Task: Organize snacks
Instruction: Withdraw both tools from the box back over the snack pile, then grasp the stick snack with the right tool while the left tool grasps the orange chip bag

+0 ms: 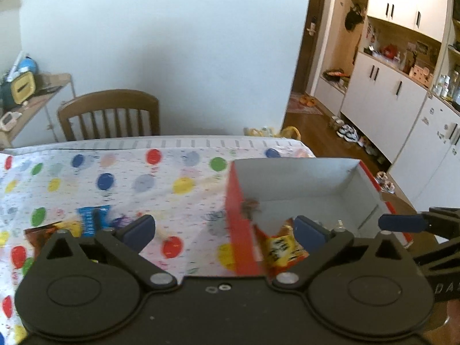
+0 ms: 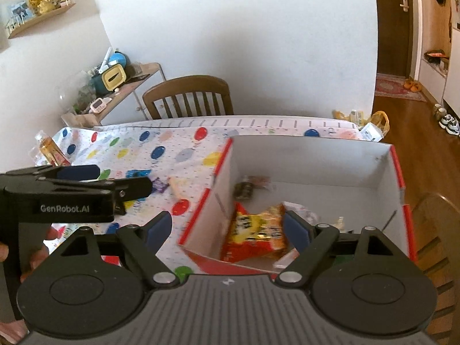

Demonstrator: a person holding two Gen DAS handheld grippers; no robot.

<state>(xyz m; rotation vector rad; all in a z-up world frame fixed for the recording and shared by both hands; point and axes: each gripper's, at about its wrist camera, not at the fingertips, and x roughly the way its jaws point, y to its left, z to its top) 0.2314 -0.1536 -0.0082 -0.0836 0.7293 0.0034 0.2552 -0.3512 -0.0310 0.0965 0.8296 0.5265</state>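
Note:
A red cardboard box with a white inside stands on the balloon-print tablecloth. In it lie an orange-yellow snack packet and a small dark packet. My left gripper hangs open above the box's left wall, its pads holding nothing. My right gripper is open over the box's near left corner, above the orange packet without touching it. Left of the box, a blue packet, a purple sweet and a brown packet lie on the cloth.
A wooden chair stands behind the table's far edge. A second chair sits close to the box's right side. A bottle lies at the table's far left. White cabinets line the room on the right.

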